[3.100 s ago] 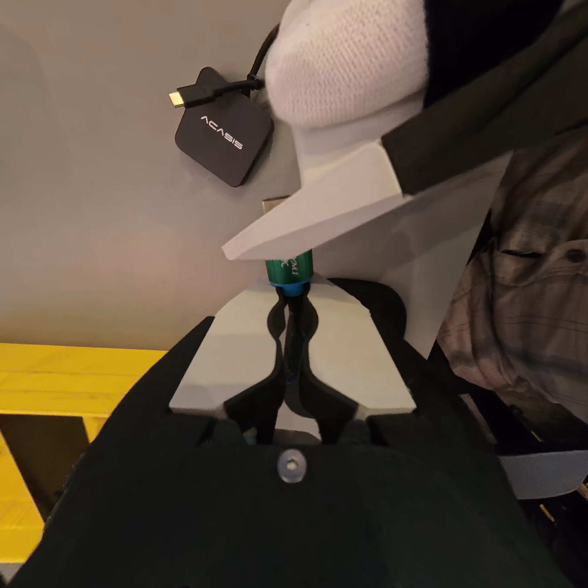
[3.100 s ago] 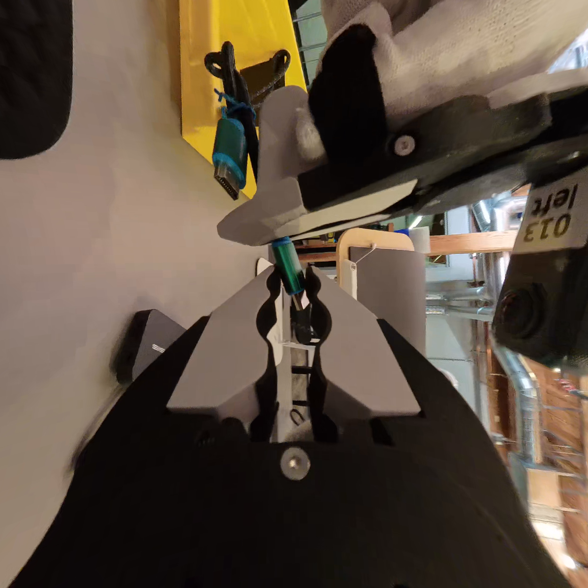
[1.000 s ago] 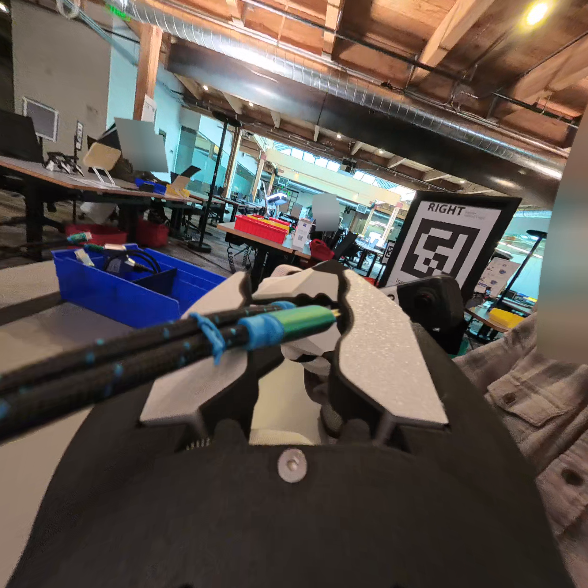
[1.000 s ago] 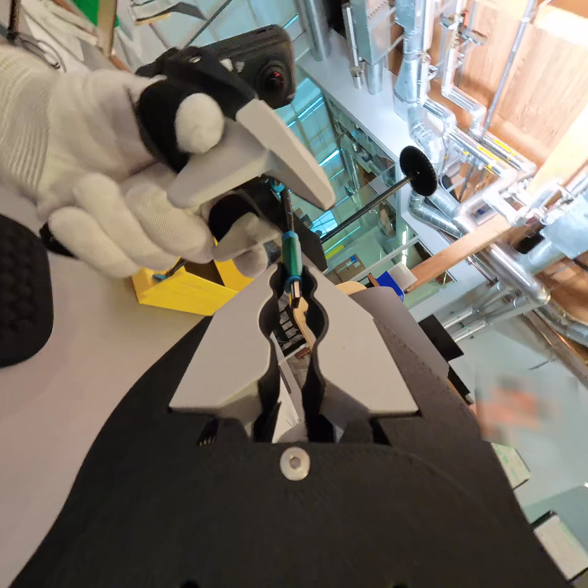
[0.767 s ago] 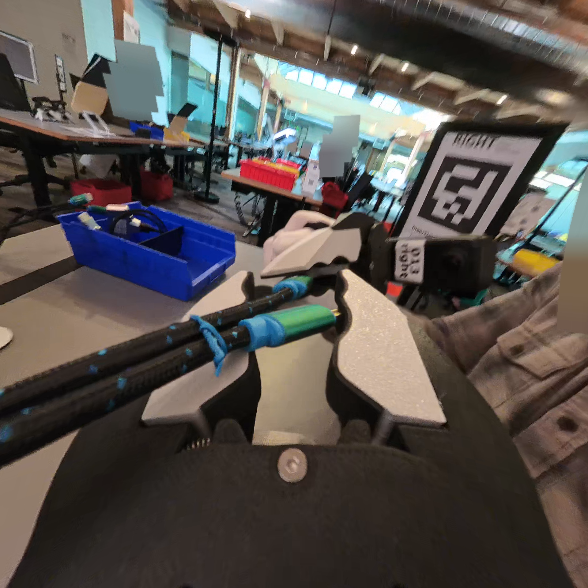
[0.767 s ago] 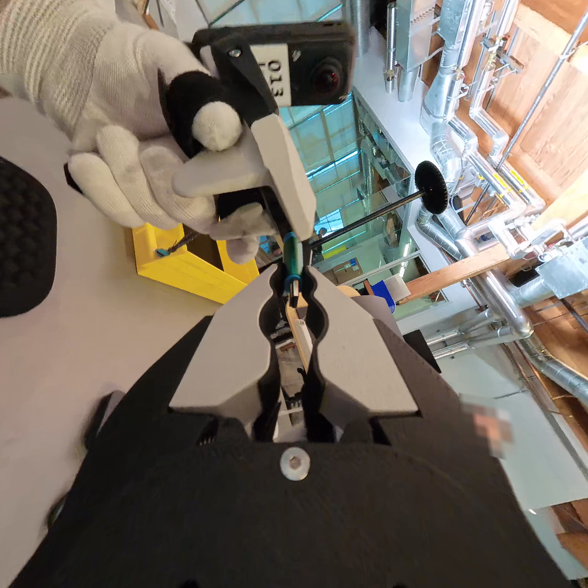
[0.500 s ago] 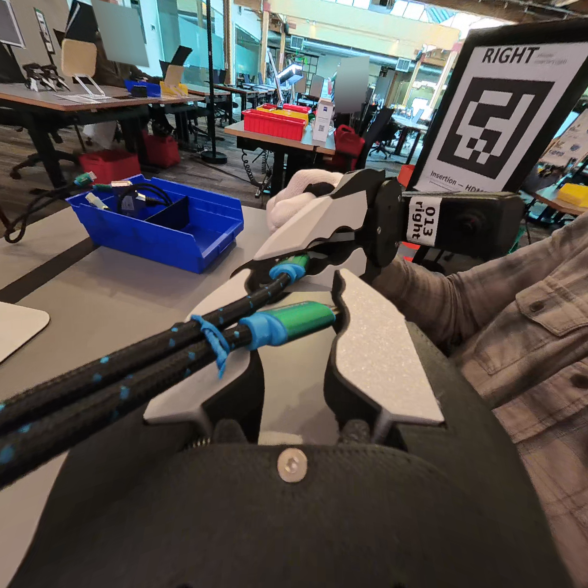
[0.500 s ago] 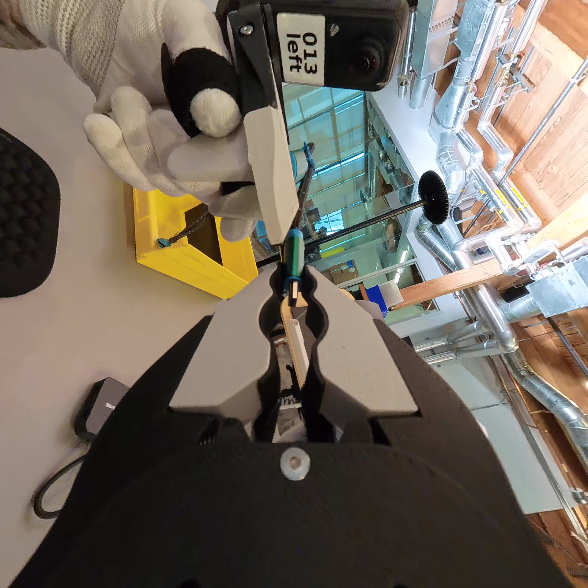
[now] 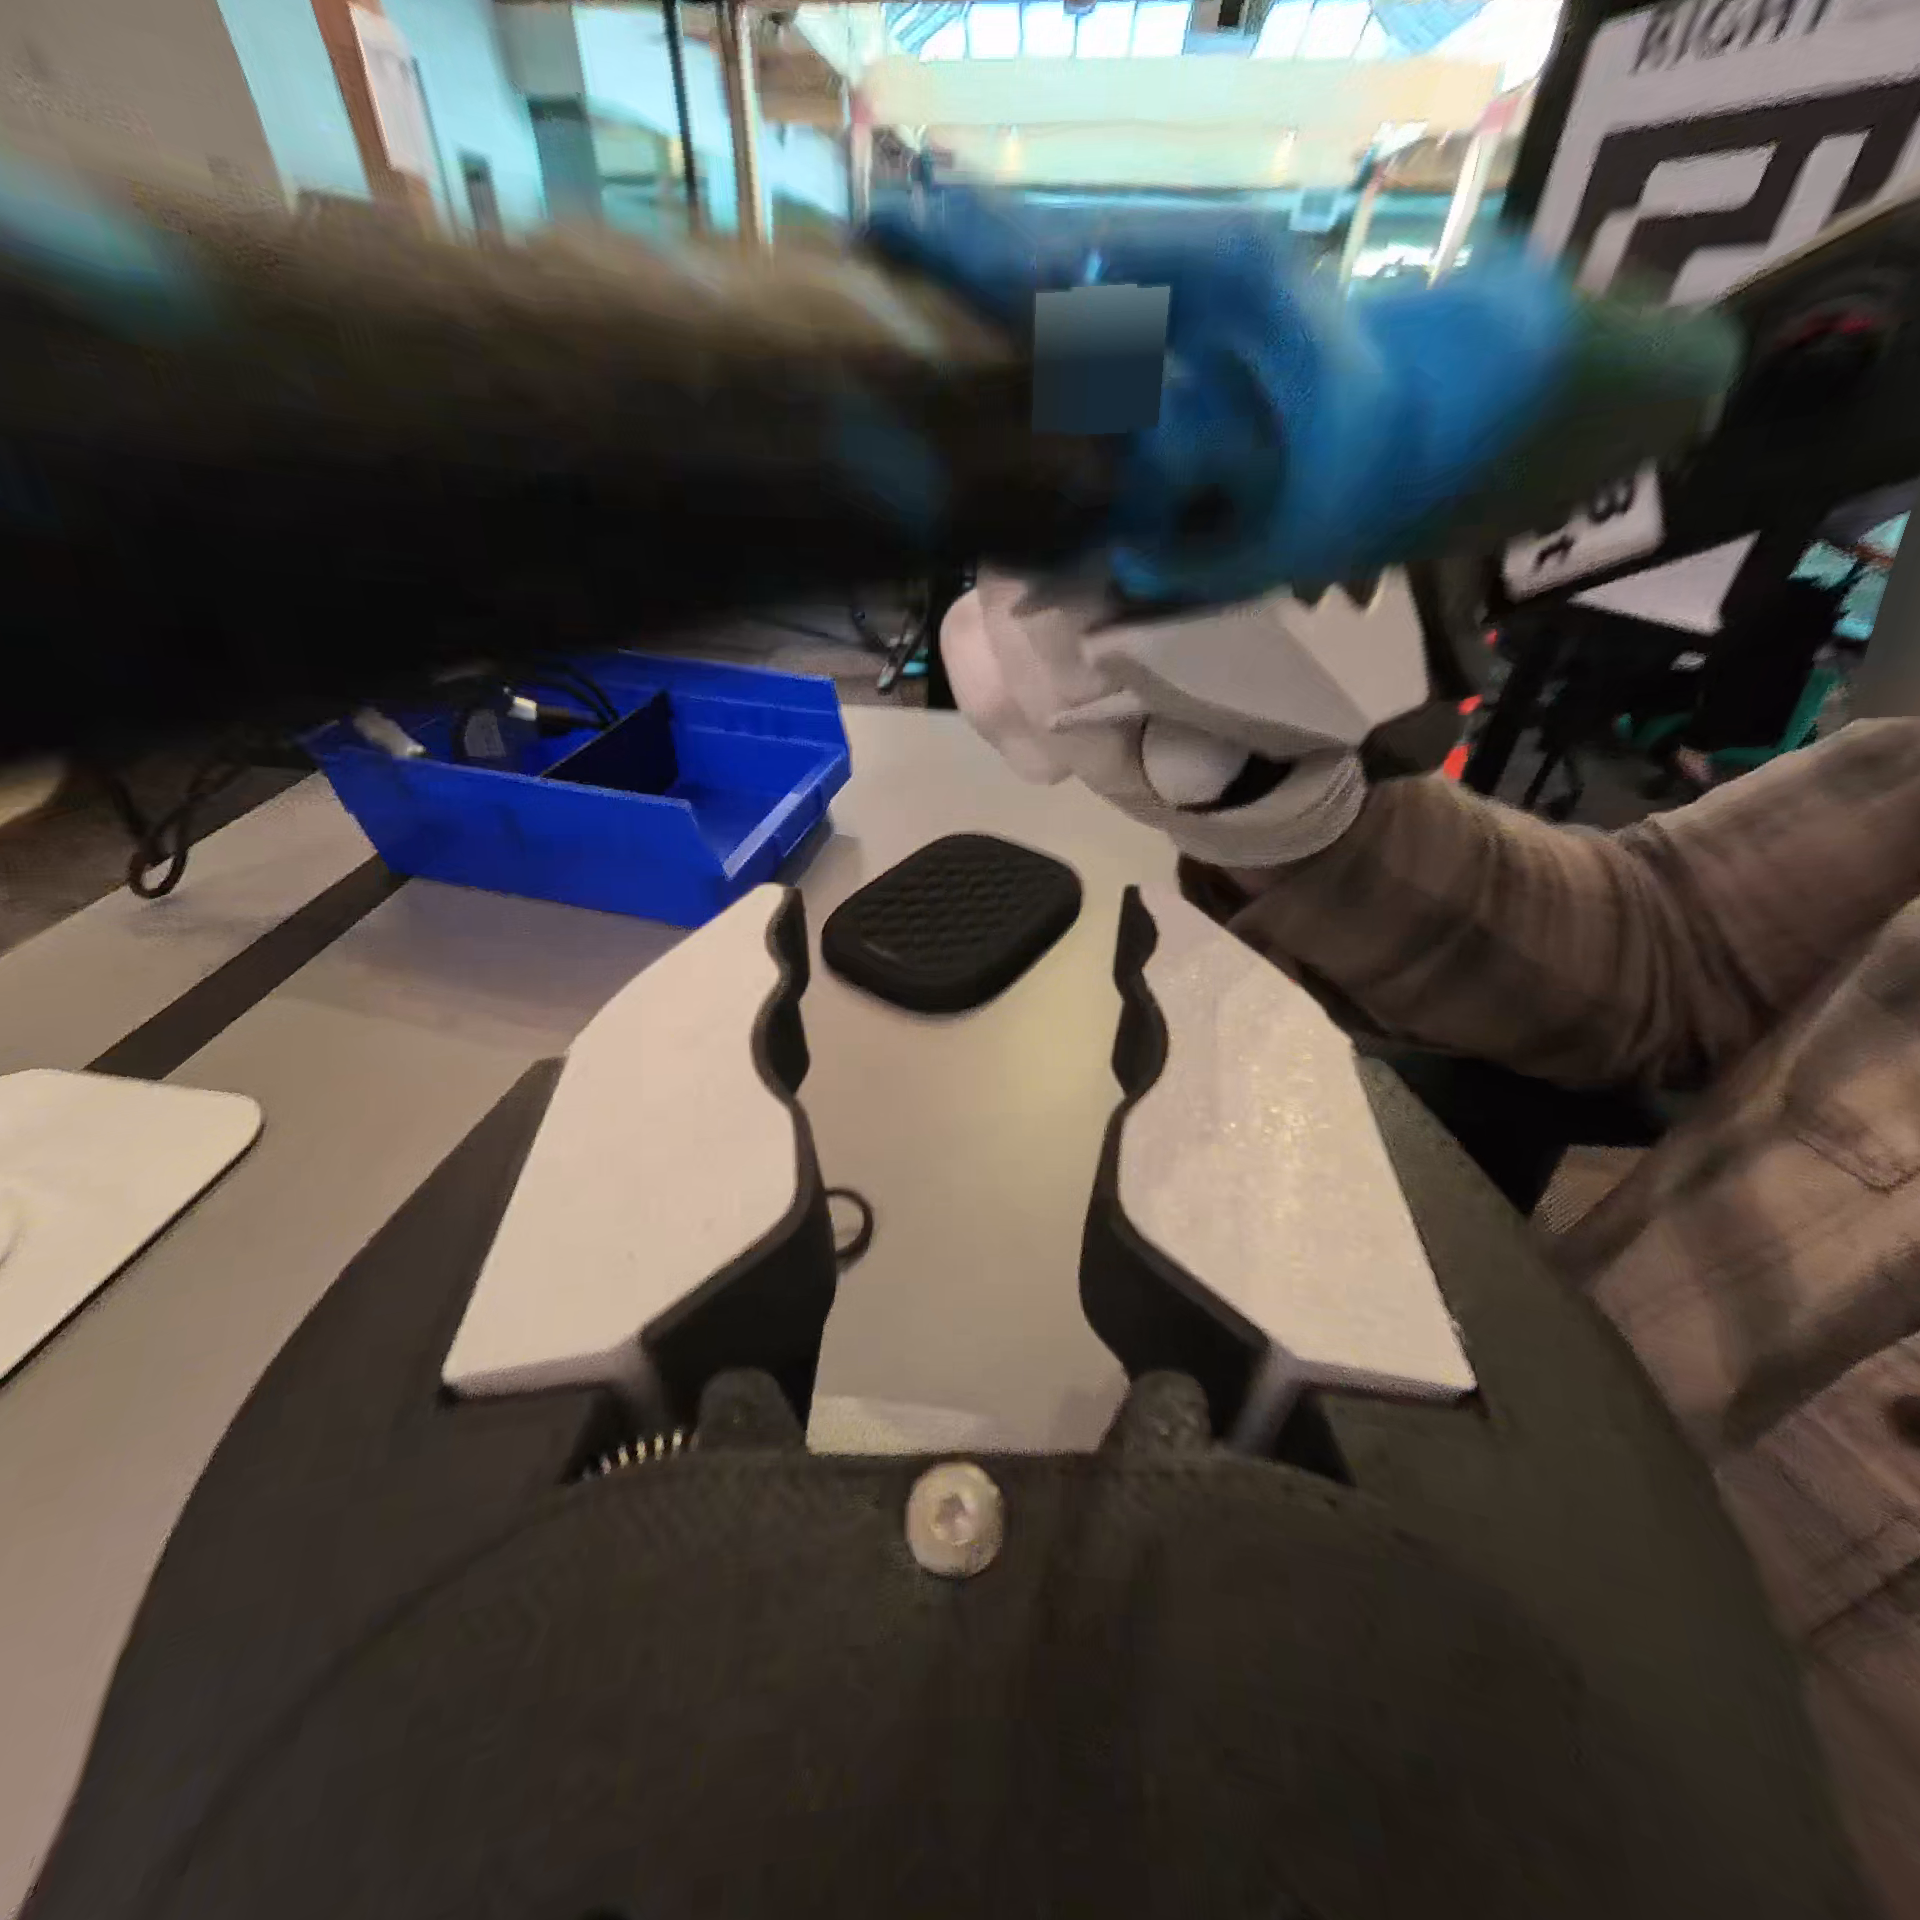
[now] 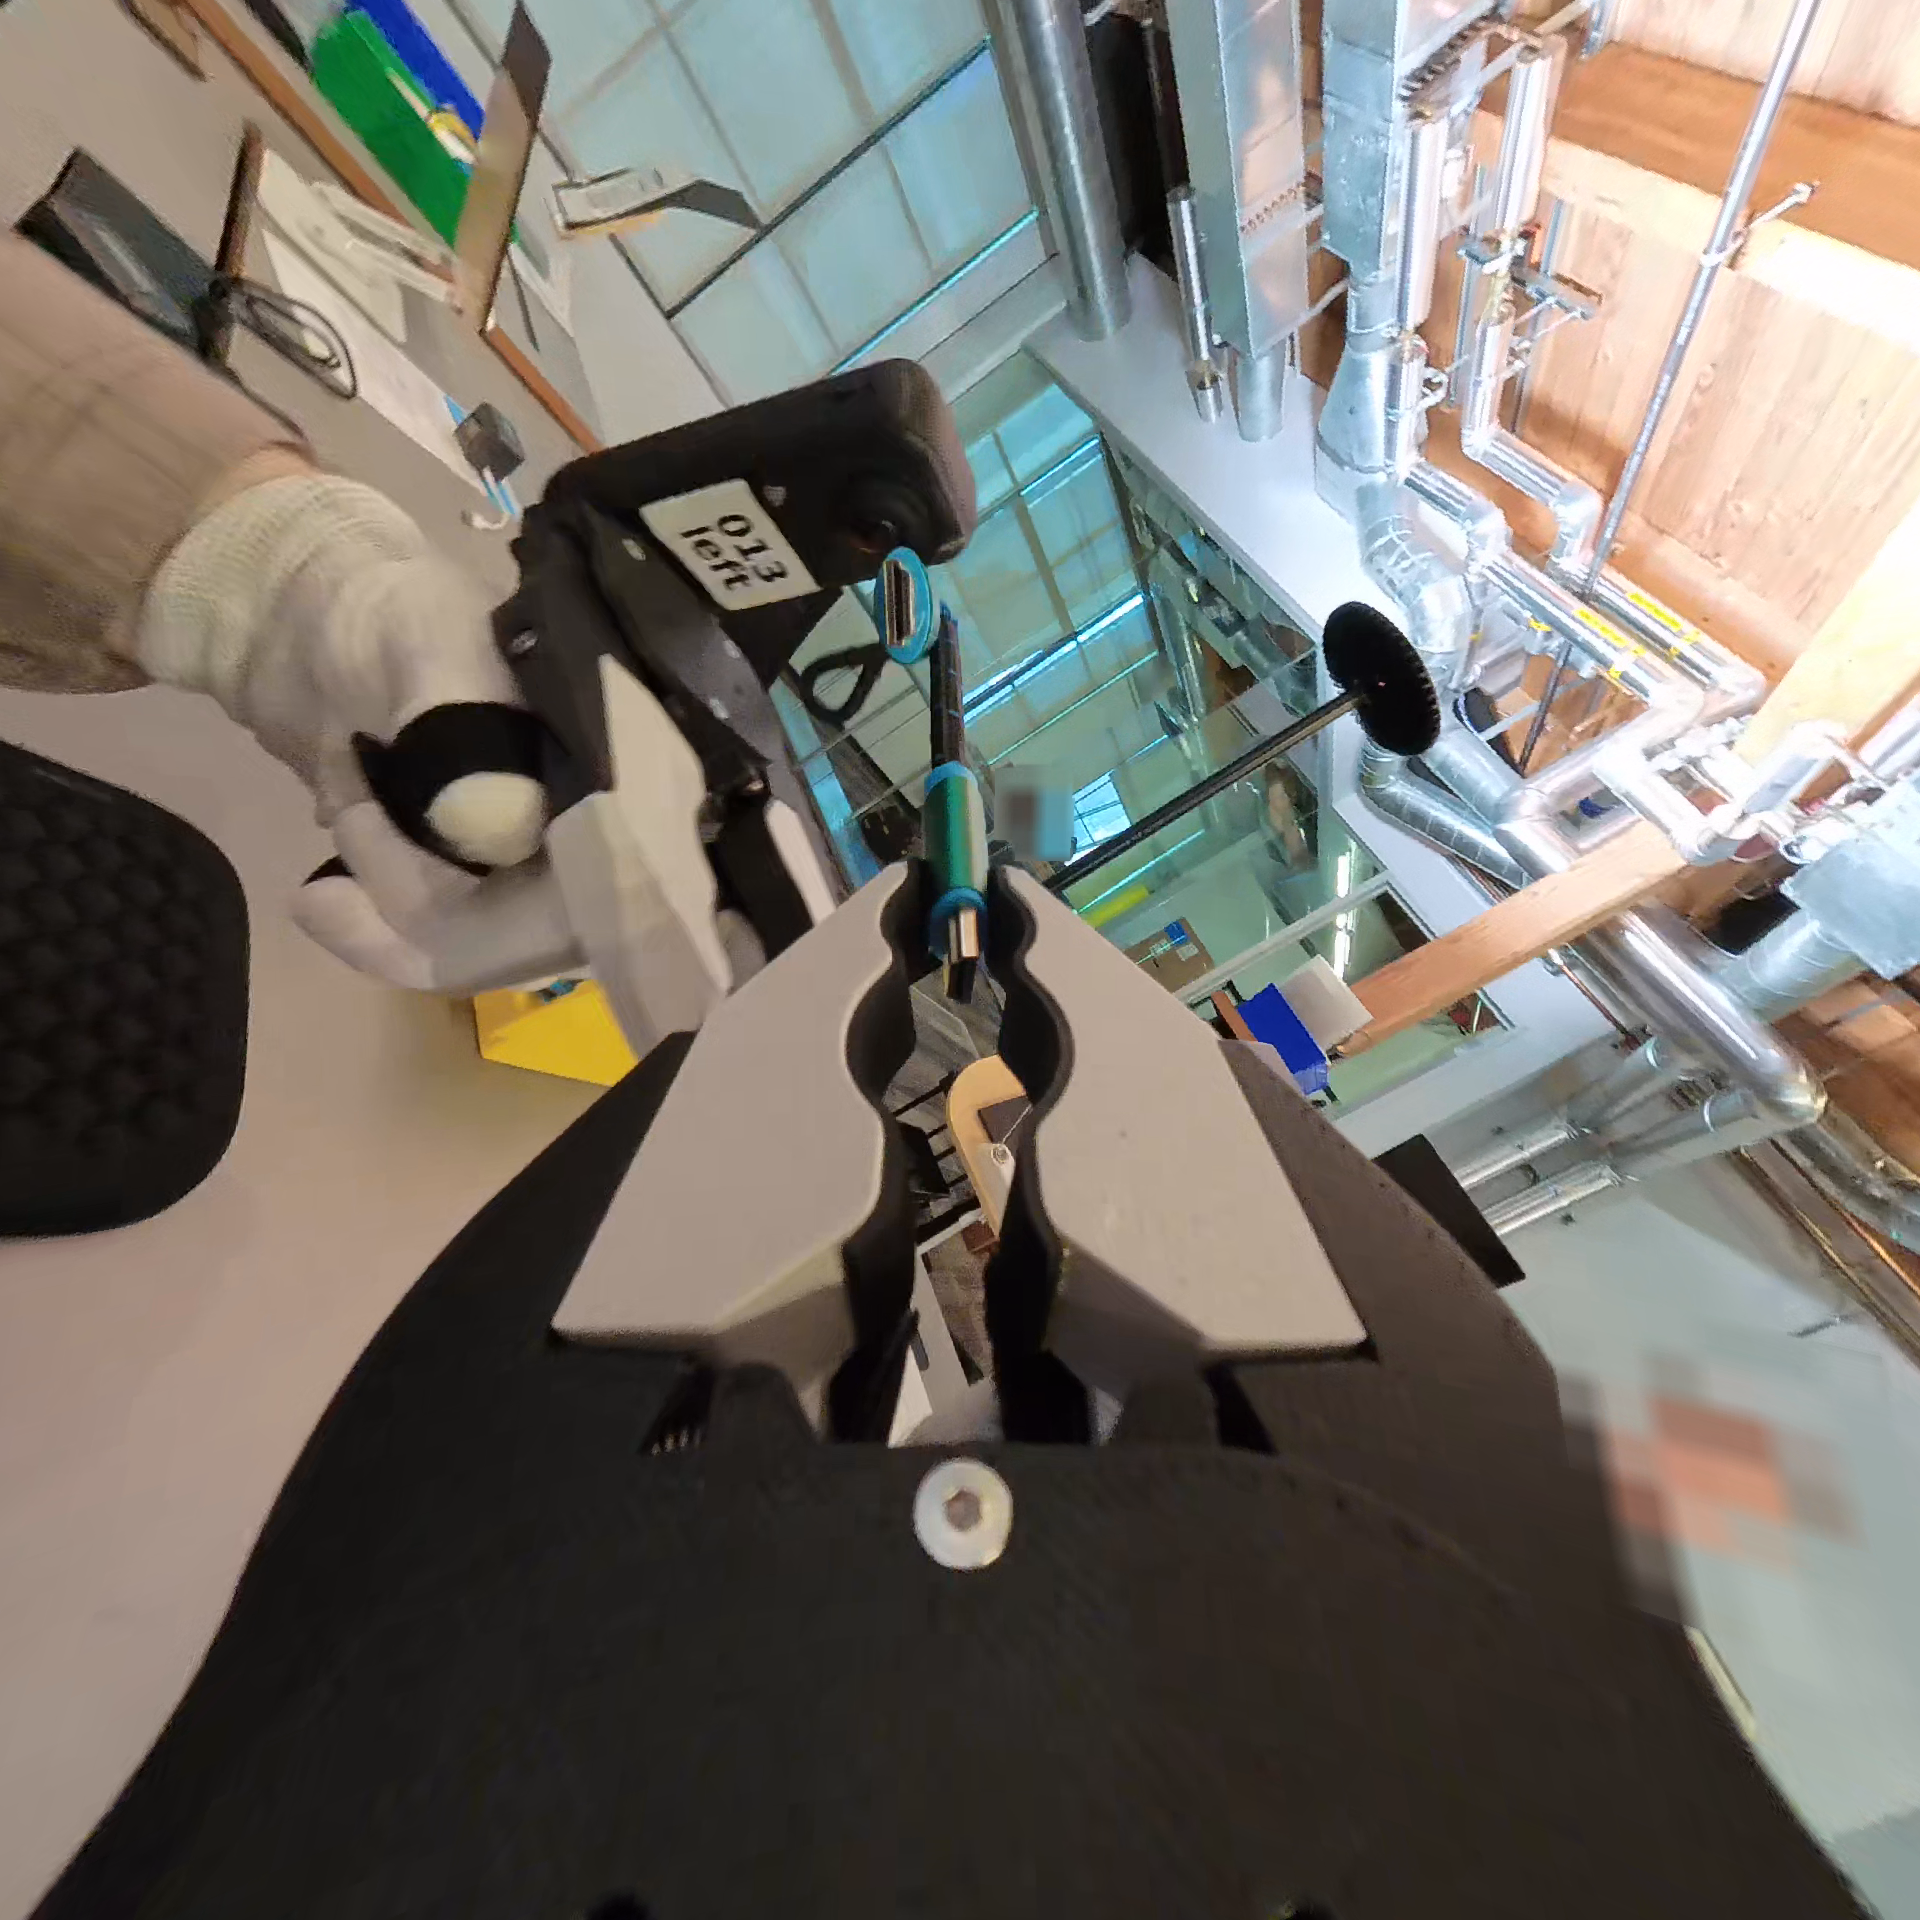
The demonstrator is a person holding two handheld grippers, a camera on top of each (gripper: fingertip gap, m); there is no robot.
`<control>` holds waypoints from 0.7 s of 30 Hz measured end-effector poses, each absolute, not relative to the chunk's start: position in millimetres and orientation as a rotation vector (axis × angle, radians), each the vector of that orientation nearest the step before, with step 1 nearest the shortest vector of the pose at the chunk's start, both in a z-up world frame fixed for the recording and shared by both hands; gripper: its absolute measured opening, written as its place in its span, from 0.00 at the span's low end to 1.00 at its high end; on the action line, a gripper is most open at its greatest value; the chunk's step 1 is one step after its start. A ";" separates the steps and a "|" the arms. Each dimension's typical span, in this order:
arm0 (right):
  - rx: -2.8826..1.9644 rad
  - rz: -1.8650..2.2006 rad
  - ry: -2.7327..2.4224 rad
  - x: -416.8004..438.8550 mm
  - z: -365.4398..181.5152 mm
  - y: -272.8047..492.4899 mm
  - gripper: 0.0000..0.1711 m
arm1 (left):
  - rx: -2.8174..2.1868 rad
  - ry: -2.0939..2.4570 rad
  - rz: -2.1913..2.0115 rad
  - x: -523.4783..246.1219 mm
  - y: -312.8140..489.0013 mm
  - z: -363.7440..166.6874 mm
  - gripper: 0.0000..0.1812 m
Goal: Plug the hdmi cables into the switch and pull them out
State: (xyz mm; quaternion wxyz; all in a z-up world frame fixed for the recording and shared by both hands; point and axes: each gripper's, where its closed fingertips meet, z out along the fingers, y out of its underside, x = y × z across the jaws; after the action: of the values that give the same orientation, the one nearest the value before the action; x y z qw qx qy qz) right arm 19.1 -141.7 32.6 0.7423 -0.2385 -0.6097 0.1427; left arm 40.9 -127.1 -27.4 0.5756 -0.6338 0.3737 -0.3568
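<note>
Two grippers show, each held in a white-gloved hand. In the left wrist view the left gripper (image 9: 961, 925) has its jaws spread wide with nothing between them; past their tips a black textured pad (image 9: 951, 923) lies flat on the grey desk (image 9: 416, 987), and farther ahead to the left stands a blue bin (image 9: 613, 790) with loose cable ends in it. Above the jaws a blurred, dark braided hdmi cable (image 9: 468, 447) with blue at its end crosses the picture, very near the lens. In the right wrist view the right gripper (image 10: 956, 914) has its jaws closed on the cable's green plug (image 10: 954, 831), pinched at the very tips, its metal connector pointing back between the fingers. From the plug the cable runs up and away from the jaws to a second plug (image 10: 902, 620), which hangs beside the camera of the left gripper. A yellow box (image 10: 545, 1023) sits on the desk left of the jaws. The switch cannot be made out in either view.
</note>
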 end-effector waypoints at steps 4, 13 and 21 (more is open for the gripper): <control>-0.506 0.369 -1.392 21.7 28.5 -147.2 0.05 | -1.297 0.902 -1.038 44.2 -148.7 12.9 0.32; -0.467 0.223 -1.471 26.6 22.9 -144.1 0.05 | -1.299 0.902 -1.138 50.4 -158.8 32.0 0.18; -0.425 0.040 -1.460 25.9 24.9 -138.7 0.05 | -1.450 0.861 -1.001 48.9 -153.6 29.3 0.17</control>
State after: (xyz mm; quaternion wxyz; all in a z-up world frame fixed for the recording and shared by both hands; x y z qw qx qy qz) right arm 25.9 -138.7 24.9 0.7246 -0.1926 -0.6615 0.0182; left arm 48.9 -153.6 29.3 0.5565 -0.6143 0.3648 -0.4241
